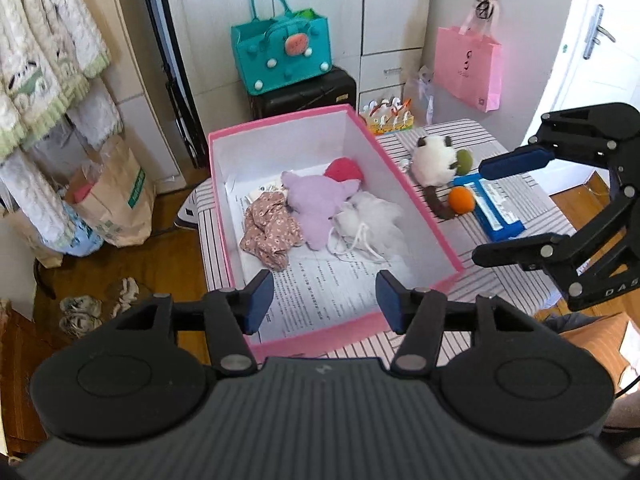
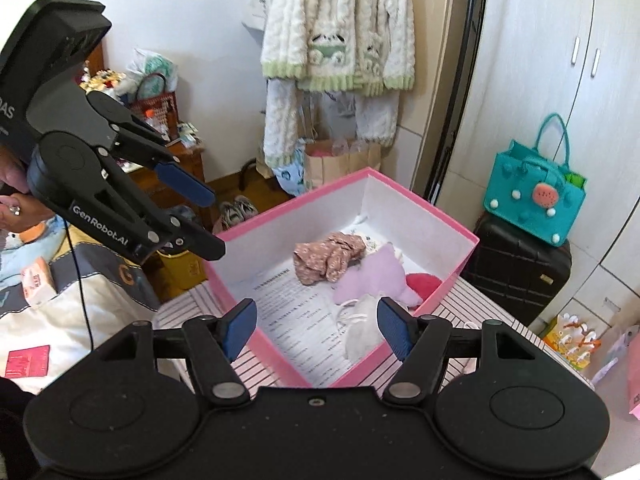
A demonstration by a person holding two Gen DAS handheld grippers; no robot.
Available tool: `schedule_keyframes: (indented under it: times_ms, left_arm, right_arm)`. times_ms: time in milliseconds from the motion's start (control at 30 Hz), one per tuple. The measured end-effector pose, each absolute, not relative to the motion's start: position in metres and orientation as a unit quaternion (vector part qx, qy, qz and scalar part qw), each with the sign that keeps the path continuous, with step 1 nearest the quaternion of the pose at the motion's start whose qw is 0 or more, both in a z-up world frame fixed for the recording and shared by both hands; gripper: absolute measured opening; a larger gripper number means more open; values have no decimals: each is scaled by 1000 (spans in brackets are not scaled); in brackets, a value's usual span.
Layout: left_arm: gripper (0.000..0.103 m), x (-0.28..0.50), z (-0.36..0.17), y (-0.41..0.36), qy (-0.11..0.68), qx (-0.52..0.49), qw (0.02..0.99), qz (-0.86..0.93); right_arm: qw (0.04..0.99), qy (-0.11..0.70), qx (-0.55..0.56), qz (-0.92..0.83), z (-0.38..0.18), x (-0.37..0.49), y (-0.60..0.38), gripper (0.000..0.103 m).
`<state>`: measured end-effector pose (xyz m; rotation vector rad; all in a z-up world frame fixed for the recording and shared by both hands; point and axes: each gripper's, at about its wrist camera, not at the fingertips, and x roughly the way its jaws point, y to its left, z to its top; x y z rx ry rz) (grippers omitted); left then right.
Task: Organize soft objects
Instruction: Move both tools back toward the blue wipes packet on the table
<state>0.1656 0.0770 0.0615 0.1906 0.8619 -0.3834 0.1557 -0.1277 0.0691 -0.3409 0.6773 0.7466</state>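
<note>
Matt pink cardboard box (image 1: 420,208) holds fuzzy lilac plush (image 1: 312,208), floral cloth (image 1: 270,232), printed paper lining (image 1: 320,292)

Red plush (image 1: 344,170) half hidden behind purple plush (image 1: 316,204), pink bag (image 2: 634,384) cut off at edge

Both wrist views above pink box (image 1: 412,204)

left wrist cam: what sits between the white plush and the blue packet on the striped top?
A green ball beside the white plush and an orange ball against the blue packet, seen in the left wrist view.
</note>
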Motion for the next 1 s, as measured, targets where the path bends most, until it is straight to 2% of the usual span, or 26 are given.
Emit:
schedule_keyframes:
  times_ms: [67, 467, 800, 1000]
  left_arm:
    - [63, 153, 67, 73, 407, 93, 888, -194]
    - [72, 90, 75, 33, 368, 141, 888, -235]
    - [78, 67, 57, 2, 375, 161, 871, -275]
    - [78, 62, 34, -11, 368, 174, 866, -290]
  right_arm:
    - [863, 316, -161, 360, 74, 145, -132, 72]
    - [880, 283, -158, 348, 88, 82, -172, 78]
    - [887, 303, -143, 318, 61, 54, -208, 78]
    - [896, 322, -89, 292, 28, 45, -230, 79]
